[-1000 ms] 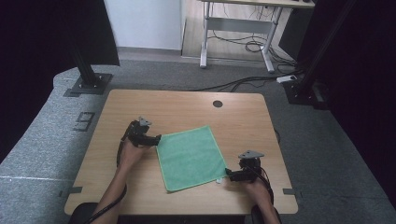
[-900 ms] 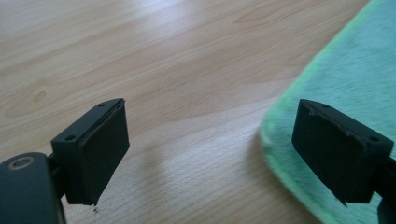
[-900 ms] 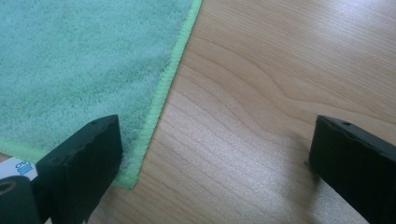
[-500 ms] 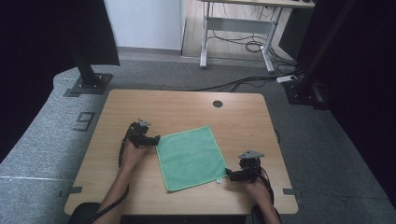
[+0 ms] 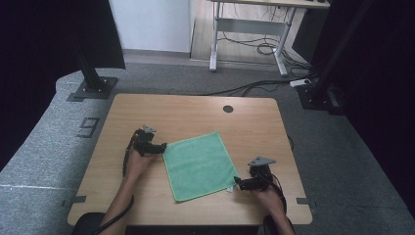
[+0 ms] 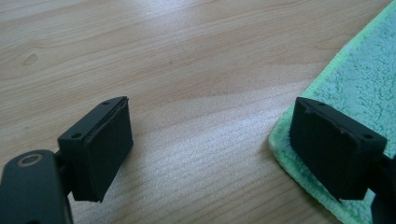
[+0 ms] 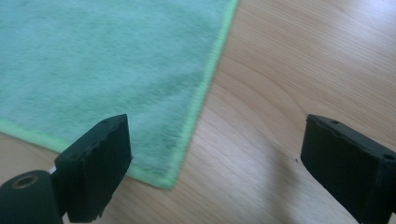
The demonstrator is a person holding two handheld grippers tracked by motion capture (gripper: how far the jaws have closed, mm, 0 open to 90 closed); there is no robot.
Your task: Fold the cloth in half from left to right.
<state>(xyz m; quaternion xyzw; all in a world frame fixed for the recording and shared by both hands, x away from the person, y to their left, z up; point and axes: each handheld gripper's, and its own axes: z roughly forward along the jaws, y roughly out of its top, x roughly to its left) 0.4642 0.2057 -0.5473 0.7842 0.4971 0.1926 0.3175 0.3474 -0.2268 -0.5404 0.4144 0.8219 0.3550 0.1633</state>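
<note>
So far both pairs of jaws stand spread, the right gripper's (image 7: 212, 154) having just narrowed slightly, each at an opposite corner of the green cloth (image 5: 199, 164) lying flat and unfolded on the surface (image 5: 195, 110), nothing gripped yet.

The cloth (image 5: 198, 165) was a green, fuzzy, matt terry with a lighter stitched hem. Under it, the counter (image 5: 195, 112) was pale wood-grain, smooth with a faint sheen. Beside the cloth, the left gripper (image 5: 162, 146) and right gripper (image 5: 236, 182) looked like matt black plastic, their pads (image 6: 109, 144) flat and dull.
</note>
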